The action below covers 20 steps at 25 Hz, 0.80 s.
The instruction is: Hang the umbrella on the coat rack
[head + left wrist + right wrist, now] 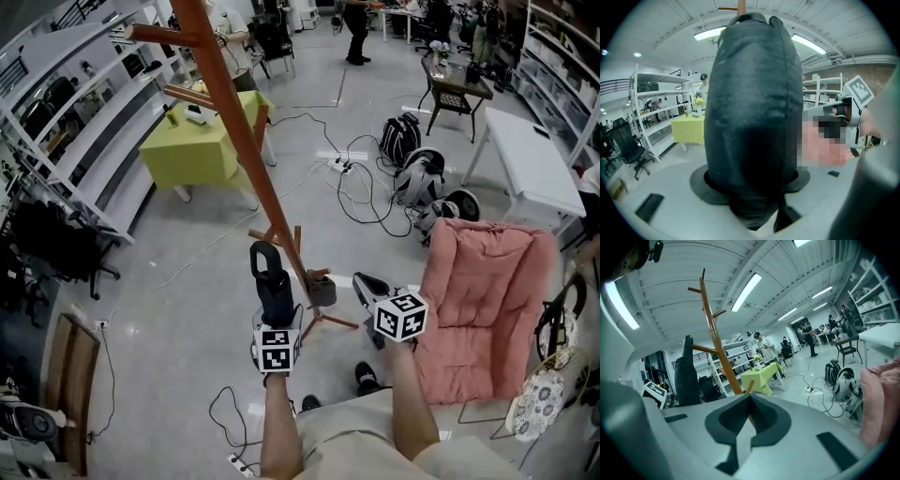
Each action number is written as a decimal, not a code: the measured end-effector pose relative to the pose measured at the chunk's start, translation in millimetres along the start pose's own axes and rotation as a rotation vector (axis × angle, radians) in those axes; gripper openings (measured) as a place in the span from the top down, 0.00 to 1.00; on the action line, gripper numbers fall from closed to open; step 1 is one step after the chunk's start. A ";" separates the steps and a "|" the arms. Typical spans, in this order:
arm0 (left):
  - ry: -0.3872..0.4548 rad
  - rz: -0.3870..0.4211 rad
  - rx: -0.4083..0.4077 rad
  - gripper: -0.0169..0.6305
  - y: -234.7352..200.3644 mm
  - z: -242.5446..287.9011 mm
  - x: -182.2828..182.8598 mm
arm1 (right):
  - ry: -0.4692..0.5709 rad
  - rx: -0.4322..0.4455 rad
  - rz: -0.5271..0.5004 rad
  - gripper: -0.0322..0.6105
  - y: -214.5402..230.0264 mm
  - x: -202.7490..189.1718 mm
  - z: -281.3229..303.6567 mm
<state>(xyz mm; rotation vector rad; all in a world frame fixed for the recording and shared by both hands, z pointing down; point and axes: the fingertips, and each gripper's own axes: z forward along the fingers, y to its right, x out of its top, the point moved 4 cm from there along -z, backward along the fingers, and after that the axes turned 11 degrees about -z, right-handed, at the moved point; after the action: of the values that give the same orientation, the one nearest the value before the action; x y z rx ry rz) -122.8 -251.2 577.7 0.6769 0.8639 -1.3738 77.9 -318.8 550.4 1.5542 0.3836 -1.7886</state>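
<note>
A folded black umbrella (273,279) stands upright in my left gripper (275,305), which is shut on its lower part. In the left gripper view the umbrella (750,117) fills the middle and hides most of the room. The wooden coat rack (246,141) rises just right of the umbrella, with its pegs high above and its feet on the floor. A peg of the rack (739,6) shows over the umbrella's top. My right gripper (367,287) is shut and holds nothing, a little right of the rack's base. Its own view shows the rack (717,348) ahead and the umbrella (687,376) at left.
A pink padded chair (483,300) sits close on the right. A yellow-green table (192,145) stands behind the rack, and white shelving (84,141) runs along the left. Cables (366,192), a backpack (400,138) and a white table (525,159) lie further back.
</note>
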 end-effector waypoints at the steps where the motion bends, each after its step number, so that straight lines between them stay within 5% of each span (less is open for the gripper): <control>1: -0.002 -0.004 -0.004 0.57 1.1 1.6 -0.7 | 0.001 -0.002 0.002 0.95 2.2 -0.2 -0.8; 20: -0.029 -0.028 -0.019 0.57 -2.4 13.4 -3.9 | -0.004 -0.013 0.008 0.95 10.1 -0.7 4.5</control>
<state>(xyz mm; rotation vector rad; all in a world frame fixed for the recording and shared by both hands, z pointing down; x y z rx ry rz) -123.5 -260.5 588.4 0.6314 0.8652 -1.3959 81.5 -328.4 554.4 1.5408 0.3856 -1.7802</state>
